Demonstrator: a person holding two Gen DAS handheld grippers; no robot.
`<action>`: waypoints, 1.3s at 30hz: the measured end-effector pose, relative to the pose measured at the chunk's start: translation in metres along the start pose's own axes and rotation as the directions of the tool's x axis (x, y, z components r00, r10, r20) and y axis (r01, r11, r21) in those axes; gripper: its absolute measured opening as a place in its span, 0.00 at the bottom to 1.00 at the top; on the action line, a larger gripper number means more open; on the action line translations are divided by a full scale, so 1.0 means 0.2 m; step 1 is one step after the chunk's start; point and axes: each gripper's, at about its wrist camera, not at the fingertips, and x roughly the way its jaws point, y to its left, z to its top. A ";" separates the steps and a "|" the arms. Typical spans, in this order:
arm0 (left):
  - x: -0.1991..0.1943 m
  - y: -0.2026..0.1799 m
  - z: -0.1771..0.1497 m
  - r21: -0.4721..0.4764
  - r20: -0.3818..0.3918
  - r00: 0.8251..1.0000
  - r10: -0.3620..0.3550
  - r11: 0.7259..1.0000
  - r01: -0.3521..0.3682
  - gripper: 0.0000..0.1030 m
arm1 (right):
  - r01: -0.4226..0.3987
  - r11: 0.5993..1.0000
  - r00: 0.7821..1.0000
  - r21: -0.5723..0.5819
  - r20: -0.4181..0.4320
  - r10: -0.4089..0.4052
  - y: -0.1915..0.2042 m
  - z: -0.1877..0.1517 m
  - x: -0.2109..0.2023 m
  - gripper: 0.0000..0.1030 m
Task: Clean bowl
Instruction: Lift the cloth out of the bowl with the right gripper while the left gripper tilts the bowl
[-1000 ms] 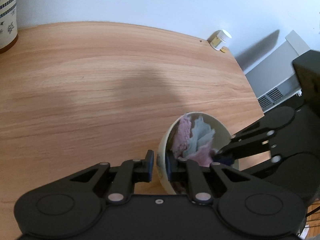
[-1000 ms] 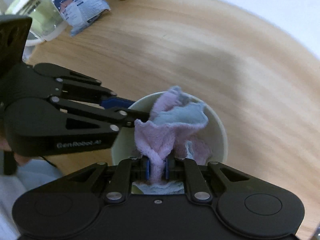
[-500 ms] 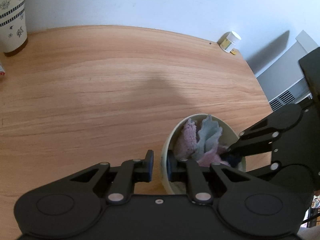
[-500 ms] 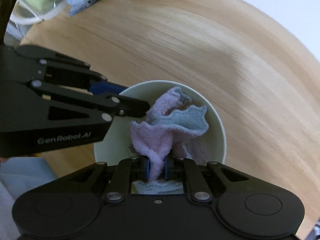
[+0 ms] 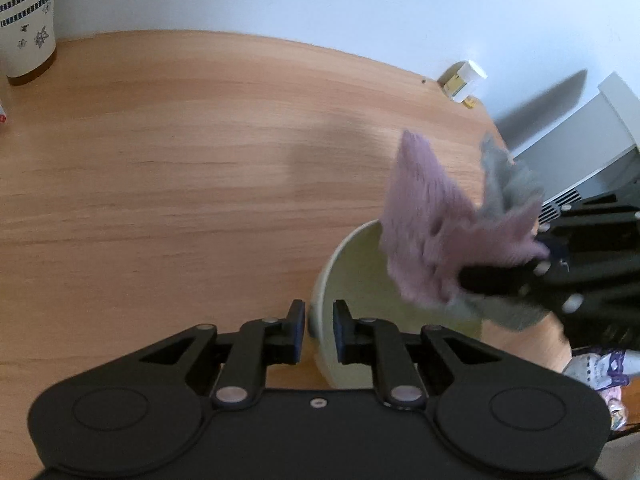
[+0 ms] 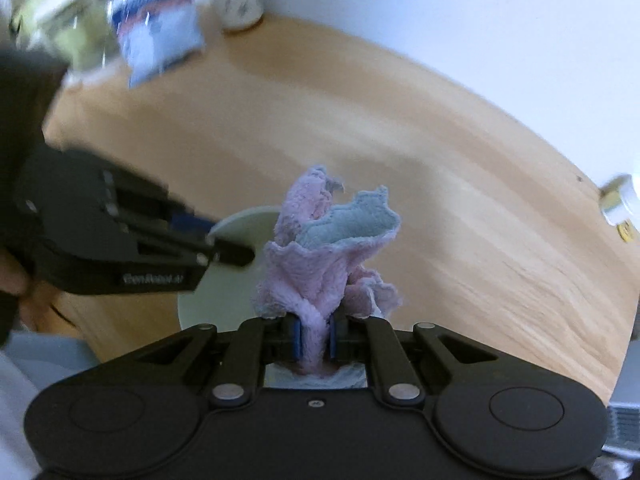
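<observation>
Bowl (image 5: 360, 280) standing on desk (image 5: 160, 160), rim being pinched by left claw (image 5: 316, 330), right claw (image 6: 314, 340) clenching cloth (image 6: 320, 264) above it, risking tipping from a snagging cloth.

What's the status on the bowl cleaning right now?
Left gripper clamped on pale green ceramic bowl rim. Right gripper shut on pink-and-grey terry cloth, held above the bowl. Nothing in the way.
</observation>
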 end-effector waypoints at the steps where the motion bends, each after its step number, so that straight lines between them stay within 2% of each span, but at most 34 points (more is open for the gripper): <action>1: 0.01 0.00 0.00 -0.003 0.005 1.000 0.006 1.000 -0.006 0.20 | -0.011 1.000 1.000 0.022 0.025 0.011 -0.03 -0.01 -0.03 0.13; 2: 0.01 0.00 -0.01 -0.016 0.008 1.000 0.004 1.000 -0.004 0.22 | -0.023 0.999 0.999 0.044 0.051 0.021 -0.05 -0.01 -0.06 0.13; 4: 0.02 0.02 -0.02 -0.058 0.013 1.000 -0.010 0.998 0.011 0.40 | -0.041 0.996 0.995 0.084 0.092 0.033 -0.11 -0.02 -0.08 0.13; 6: 0.03 0.02 -0.02 -0.078 0.012 1.000 -0.013 0.997 0.014 0.45 | -0.054 0.990 0.994 0.131 0.098 0.041 -0.16 -0.04 -0.06 0.13; 11: 0.07 -0.02 0.00 -0.036 -0.049 0.997 0.063 0.997 -0.065 0.45 | -0.062 0.988 0.987 0.141 0.158 0.040 -0.18 -0.06 -0.01 0.14; 16: 0.08 -0.02 -0.01 -0.089 -0.043 0.997 0.070 0.993 -0.074 0.45 | -0.124 0.974 0.981 0.188 0.173 0.092 -0.26 -0.04 0.02 0.14; 20: 0.10 0.01 -0.03 -0.136 -0.048 0.997 0.053 0.989 -0.059 0.38 | -0.159 0.960 0.976 0.231 0.183 0.118 -0.32 -0.03 0.04 0.14; 23: 0.10 0.02 -0.04 -0.163 -0.035 0.998 0.046 0.985 -0.051 0.27 | -0.178 0.953 0.974 0.246 0.183 0.135 -0.35 -0.03 0.05 0.14; 24: 0.10 0.03 -0.04 -0.177 -0.026 0.999 0.019 0.984 -0.024 0.22 | -0.185 0.952 0.973 0.246 0.180 0.143 -0.36 -0.03 0.06 0.14; 29: 0.10 0.03 -0.04 -0.165 -0.020 0.999 0.025 0.986 -0.028 0.22 | -0.224 0.937 0.970 0.270 0.158 0.187 -0.40 -0.02 0.10 0.14; 34: 0.09 0.03 -0.03 -0.144 -0.023 0.999 0.042 0.989 -0.045 0.10 | -0.263 0.919 0.963 0.294 0.145 0.229 -0.44 0.03 0.16 0.16; 39: 0.08 0.03 -0.03 -0.096 -0.018 0.999 0.051 0.994 -0.052 0.08 | -0.296 0.921 0.954 0.254 0.126 0.272 -0.42 0.14 0.21 0.16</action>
